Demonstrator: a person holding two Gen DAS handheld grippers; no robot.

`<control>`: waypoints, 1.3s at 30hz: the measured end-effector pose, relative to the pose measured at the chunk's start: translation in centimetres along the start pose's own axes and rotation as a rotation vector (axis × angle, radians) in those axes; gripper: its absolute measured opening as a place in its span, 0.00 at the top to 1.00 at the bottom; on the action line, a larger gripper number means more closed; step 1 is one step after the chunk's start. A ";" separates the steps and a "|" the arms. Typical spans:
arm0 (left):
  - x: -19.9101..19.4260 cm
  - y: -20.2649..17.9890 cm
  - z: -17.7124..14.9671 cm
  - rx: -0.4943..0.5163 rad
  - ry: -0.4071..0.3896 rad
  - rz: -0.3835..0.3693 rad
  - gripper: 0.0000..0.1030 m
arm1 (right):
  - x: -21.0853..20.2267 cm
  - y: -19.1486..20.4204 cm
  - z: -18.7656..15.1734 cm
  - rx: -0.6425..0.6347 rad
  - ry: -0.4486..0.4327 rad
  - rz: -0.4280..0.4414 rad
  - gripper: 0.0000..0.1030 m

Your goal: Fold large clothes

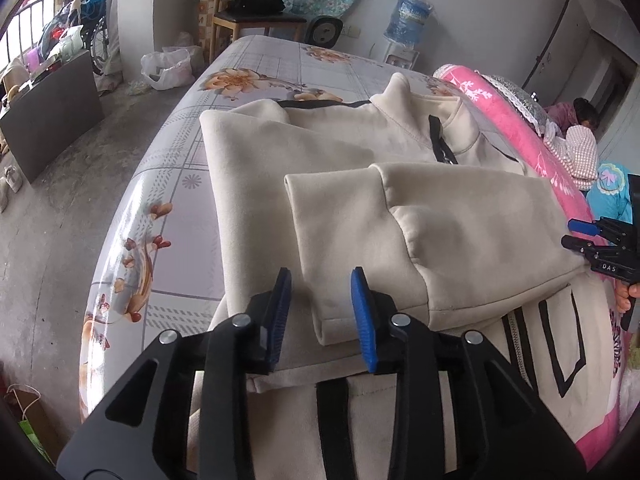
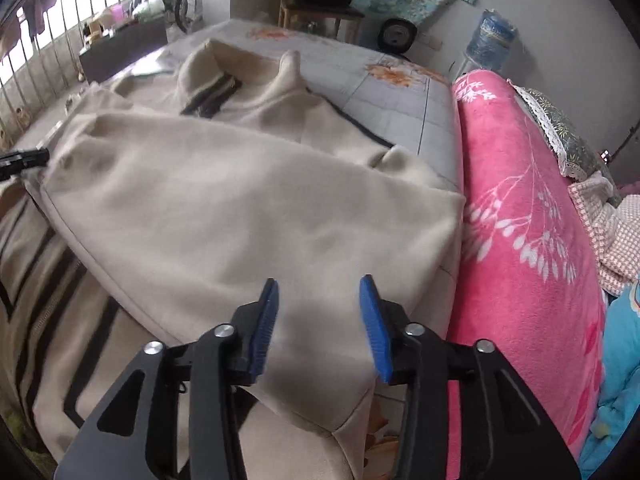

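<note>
With its blue pads parted and bare, the left gripper point(image 1: 320, 312) hovers over the folded sleeve point(image 1: 352, 248); the right gripper point(image 2: 320, 322) gapes too, probably just clear of cloth. Both let the cream sweatshirt point(image 1: 320, 152) settle flat on the bed point(image 1: 180, 184).

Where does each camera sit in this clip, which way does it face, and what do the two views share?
Left wrist: sits on the left tool, looking down over the cream jacket on the floral bed sheet; its own jaws are apart, and the right tool with fingertips shows at the right edge.
Right wrist: sits on the right tool, looking down along the jacket beside the pink blanket; jaws apart, and the left tool's tip shows at the left edge.
Shared: jacket, bed sheet, blanket, water jug.
</note>
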State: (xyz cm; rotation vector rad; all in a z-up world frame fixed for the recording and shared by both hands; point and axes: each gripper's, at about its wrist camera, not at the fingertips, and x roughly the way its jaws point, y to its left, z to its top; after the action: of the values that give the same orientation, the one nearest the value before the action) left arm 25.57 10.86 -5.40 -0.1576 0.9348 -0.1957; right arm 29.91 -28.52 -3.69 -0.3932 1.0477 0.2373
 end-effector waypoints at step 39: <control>-8.3 -5.1 -14.3 0.116 0.093 0.121 0.14 | -9.9 15.0 -13.6 0.278 -0.040 0.103 0.17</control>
State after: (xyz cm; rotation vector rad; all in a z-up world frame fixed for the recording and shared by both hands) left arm 8.72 7.20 -6.16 0.0153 1.0193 -0.1453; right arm 8.73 -20.79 -4.00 -0.0833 1.0460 0.1868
